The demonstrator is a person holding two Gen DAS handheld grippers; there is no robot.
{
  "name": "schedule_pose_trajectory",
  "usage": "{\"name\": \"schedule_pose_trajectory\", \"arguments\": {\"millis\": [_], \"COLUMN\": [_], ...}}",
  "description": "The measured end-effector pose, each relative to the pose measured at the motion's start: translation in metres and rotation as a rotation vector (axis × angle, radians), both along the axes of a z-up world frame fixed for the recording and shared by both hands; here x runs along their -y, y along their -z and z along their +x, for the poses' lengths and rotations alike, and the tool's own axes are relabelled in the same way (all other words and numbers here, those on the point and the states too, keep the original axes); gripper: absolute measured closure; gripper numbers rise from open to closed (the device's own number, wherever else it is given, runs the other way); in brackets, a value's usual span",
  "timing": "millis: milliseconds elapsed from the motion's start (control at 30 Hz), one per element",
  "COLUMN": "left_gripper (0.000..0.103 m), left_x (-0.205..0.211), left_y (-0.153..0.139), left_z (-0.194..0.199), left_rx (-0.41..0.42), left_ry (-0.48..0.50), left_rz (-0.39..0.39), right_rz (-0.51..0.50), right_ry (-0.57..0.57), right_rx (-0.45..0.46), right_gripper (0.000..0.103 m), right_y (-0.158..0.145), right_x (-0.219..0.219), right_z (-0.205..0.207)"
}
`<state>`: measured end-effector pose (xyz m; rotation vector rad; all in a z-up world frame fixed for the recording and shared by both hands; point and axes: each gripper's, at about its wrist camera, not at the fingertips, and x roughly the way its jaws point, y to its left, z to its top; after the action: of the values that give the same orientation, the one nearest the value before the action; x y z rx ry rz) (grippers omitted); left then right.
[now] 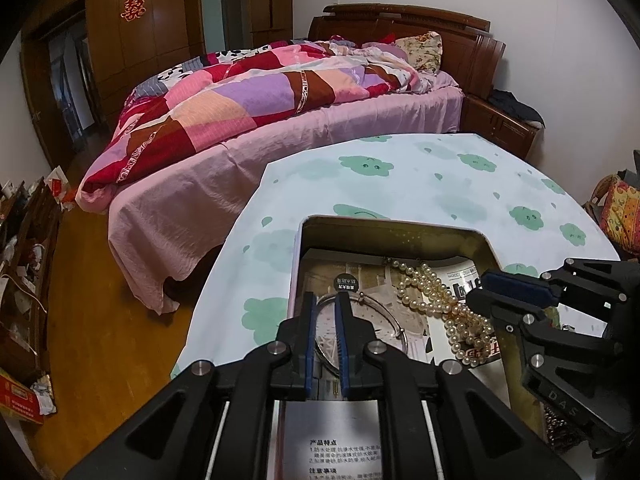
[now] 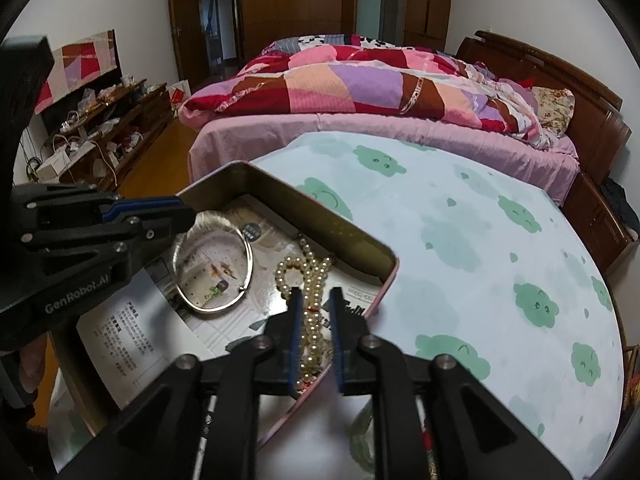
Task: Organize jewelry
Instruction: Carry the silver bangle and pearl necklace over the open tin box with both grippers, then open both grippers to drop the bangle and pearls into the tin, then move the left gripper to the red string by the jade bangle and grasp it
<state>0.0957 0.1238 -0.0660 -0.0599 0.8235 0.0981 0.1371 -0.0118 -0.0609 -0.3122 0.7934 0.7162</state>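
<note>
Both pieces lie in the tin on the table: left gripper slightly parted astride the bangle, right gripper slightly parted astride the pearls, neither apparently pinching; seemingly the drop-off step; next, lift clear without snagging.

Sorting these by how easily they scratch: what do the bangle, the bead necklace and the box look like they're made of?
Bangle: polished silver-coloured metal, judging by its bright, thin, reflective rim.
Bead necklace: cream pearls or imitation ones; round, glossy, evenly sized. Real or fake cannot be told.
Box: thin sheet metal, likely a tin; dull gold inner walls, rolled rim, pink outside.
</note>
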Motion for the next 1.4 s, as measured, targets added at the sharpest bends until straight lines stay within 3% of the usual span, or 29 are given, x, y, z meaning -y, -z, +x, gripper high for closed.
{"name": "schedule_pose_trajectory", "arguments": {"millis": [100, 167, 300, 733, 1067, 1400], "left_gripper": [0.074, 0.071, 0.039, 0.038, 0.038, 0.038], "left_x": [0.001, 0.003, 0.010, 0.055, 0.103, 0.141], "left_y": [-0.004, -0.007, -0.016, -0.022, -0.016, -0.010], "left_z": [-0.005, -0.008, -0.019, -0.046, -0.052, -0.042], "left_rx": [0.018, 0.023, 0.070, 0.102, 0.083, 0.072], "left_ry": [0.011, 0.010, -0.003, 0.065, 0.164, 0.246], "left_rz": [-0.023, -0.025, -0.012, -0.026, 0.003, 0.053], "right_rz": [0.015, 0.013, 0.018, 0.066, 0.074, 0.073], "right_ry": [0.001, 0.005, 0.015, 0.129, 0.234, 0.295], "right_rx": [0.014, 0.021, 0.027, 0.028, -0.005, -0.039], "right_gripper": [0.067, 0.067, 0.063, 0.053, 0.051, 0.051], "right_y": [-0.005, -0.007, -0.010, -0.022, -0.005, 0.014], "right_x": [0.002, 0.004, 0.013, 0.081, 0.140, 0.171], "right_z": [-0.003, -0.006, -0.010, -0.022, -0.035, -0.036]}}
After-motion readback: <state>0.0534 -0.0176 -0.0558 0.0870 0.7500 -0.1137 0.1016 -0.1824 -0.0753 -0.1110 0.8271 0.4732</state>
